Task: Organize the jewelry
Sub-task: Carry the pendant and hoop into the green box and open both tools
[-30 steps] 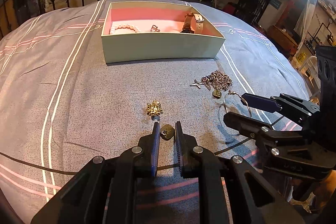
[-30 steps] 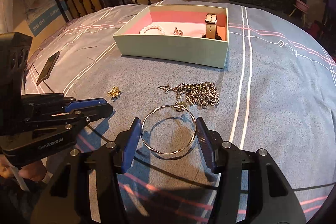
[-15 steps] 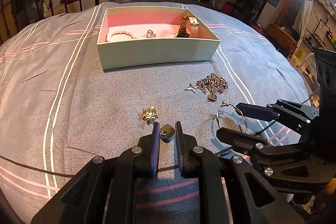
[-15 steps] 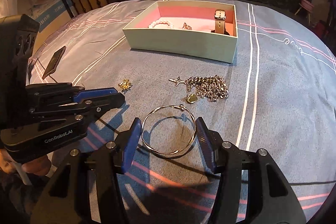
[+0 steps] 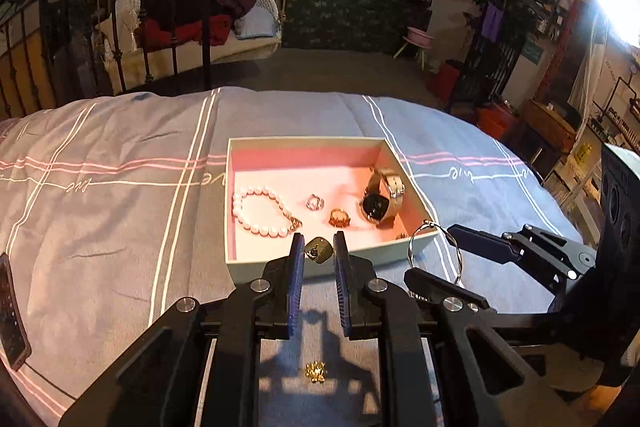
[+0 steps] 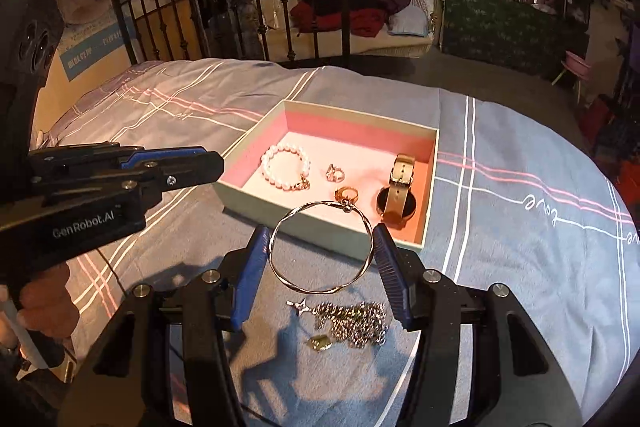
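My left gripper [image 5: 318, 251] is shut on a small dark heart-shaped pendant [image 5: 319, 250] and holds it in the air at the near wall of the pale green jewelry box [image 5: 280, 265]. My right gripper [image 6: 322, 247] is shut on a thin metal bangle [image 6: 322, 246], lifted above the bedspread just short of the box [image 6: 320, 233]. In the box's pink interior lie a pearl bracelet [image 5: 262, 211], a silver ring [image 5: 315, 202], a gold ring [image 5: 339, 218] and a watch [image 5: 380, 199]. A gold brooch [image 5: 316, 372] and a silver chain necklace [image 6: 352, 319] lie on the bed.
The box sits on a grey bedspread [image 5: 100, 219] with white and pink stripes. A dark phone [image 5: 10, 311] lies at the bed's left edge. An iron bed frame [image 6: 240, 11] and room furniture stand behind.
Both grippers have risen off the bedspread and moved forward to the box, carrying the pendant and the bangle. The brooch and chain stayed on the bed, now below the grippers.
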`<action>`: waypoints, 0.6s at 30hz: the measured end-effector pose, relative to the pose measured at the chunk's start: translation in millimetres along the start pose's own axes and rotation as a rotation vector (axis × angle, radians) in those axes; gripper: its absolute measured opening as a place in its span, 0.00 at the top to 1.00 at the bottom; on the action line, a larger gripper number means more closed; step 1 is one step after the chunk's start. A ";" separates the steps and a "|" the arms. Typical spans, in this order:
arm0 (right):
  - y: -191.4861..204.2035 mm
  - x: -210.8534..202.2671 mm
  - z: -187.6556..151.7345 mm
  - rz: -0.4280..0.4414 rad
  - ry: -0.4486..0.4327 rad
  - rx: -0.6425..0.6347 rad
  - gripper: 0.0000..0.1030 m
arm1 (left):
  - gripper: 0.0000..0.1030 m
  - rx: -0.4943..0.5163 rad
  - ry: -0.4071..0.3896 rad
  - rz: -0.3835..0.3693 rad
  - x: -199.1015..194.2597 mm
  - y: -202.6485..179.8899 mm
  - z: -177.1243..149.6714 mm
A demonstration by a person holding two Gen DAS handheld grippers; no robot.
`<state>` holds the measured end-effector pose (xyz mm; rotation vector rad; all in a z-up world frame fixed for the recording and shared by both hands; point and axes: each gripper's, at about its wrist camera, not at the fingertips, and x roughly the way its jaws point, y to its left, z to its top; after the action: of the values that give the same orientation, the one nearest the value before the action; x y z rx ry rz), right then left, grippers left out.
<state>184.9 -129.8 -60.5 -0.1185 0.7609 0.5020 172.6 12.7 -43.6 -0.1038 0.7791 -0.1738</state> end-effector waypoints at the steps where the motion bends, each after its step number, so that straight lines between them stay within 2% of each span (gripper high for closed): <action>1: -0.9 1.2 4.9 -0.004 -0.006 -0.003 0.48 | 0.86 -0.004 -0.010 0.007 0.2 0.9 6.8; 9: -17.0 11.6 53.5 -0.057 -0.075 0.016 0.48 | 0.86 -0.005 -0.058 0.054 7.5 3.6 53.1; 12: -25.5 18.7 68.3 -0.070 -0.086 0.034 0.48 | 0.86 -0.016 -0.061 0.050 11.4 4.8 65.8; 18: -34.0 34.8 78.1 -0.089 -0.060 0.038 0.48 | 0.86 -0.032 -0.039 0.062 25.6 7.2 73.3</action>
<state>271.7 -124.0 -30.4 -0.1011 0.7035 0.4049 243.0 16.9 -10.5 -0.1132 0.7455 -0.0999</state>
